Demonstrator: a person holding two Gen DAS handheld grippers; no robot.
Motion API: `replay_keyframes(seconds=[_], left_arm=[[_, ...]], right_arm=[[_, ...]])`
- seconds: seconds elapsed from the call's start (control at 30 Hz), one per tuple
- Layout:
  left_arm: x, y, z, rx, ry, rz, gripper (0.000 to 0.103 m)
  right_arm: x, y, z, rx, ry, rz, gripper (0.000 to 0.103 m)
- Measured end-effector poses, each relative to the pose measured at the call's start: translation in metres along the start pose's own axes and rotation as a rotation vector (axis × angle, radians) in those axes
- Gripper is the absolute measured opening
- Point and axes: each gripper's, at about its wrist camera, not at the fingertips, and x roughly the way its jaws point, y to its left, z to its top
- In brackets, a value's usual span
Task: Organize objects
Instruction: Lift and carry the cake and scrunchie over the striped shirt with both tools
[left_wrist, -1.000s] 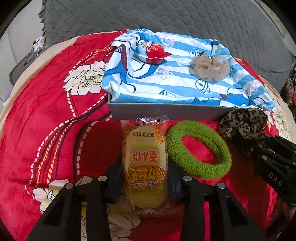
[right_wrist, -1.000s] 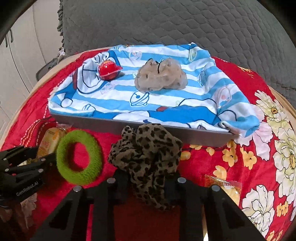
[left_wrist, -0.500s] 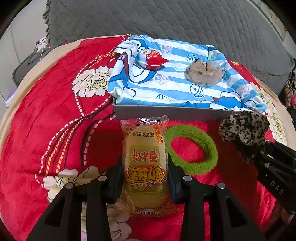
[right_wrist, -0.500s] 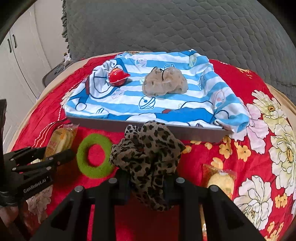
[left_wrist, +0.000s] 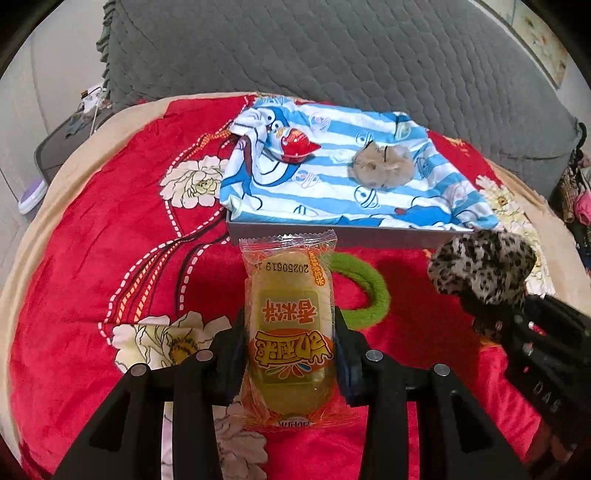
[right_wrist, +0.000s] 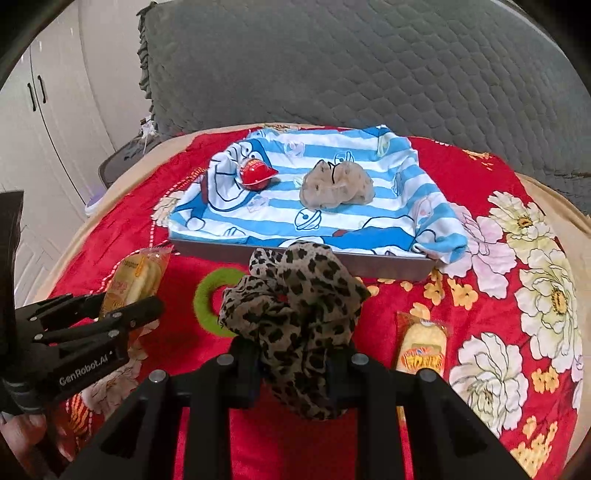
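on the red flowered blanket (left_wrist: 92, 258), both claws are loaded and lifted clear of the cloth. the left gripper (left_wrist: 290, 354) is clamped on a wrapped yellow snack cake (left_wrist: 290, 325), its pads pressing the packet's sides, the sealed end sticking out ahead of the fingers. the right gripper (right_wrist: 295, 365) is pinched tight on a leopard scrunchie (right_wrist: 295, 310), which bulges up above the jaws in a loose bunch.

what could go wrong: the packet is slick film over a soft cake, so a tilt or jolt could let it slide out, and a harder squeeze would likely crush it. the scrunchie is held by only part of its fabric, so it may sag, or snag on the near wall of the tray (right_wrist: 314, 258) if carried too low. the two grippers sit close side by side, and swinging both toward the tray together risks a bump.

just beyond both loads lies the shallow grey tray, lined with a blue striped cartoon cloth (right_wrist: 314, 218) that spills over its right end. on the cloth rest a small red toy hat (right_wrist: 255, 175) at the left and a beige scrunchie (right_wrist: 336, 184) near the middle, apart from each other. outside the tray, a green ring scrunchie (left_wrist: 369, 295) lies flat on the blanket just before the near wall, and a second snack packet (right_wrist: 423, 347) lies to the right.
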Motion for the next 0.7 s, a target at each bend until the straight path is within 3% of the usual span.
replay_keyframes(seconds=[0.7], left_arm=[[-0.09,-0.029,-0.02,0.035,-0.077,0.012,0.041]], right_arm=[[-0.096,0.019,-0.018,-0.013,-0.117,0.004,0.026]])
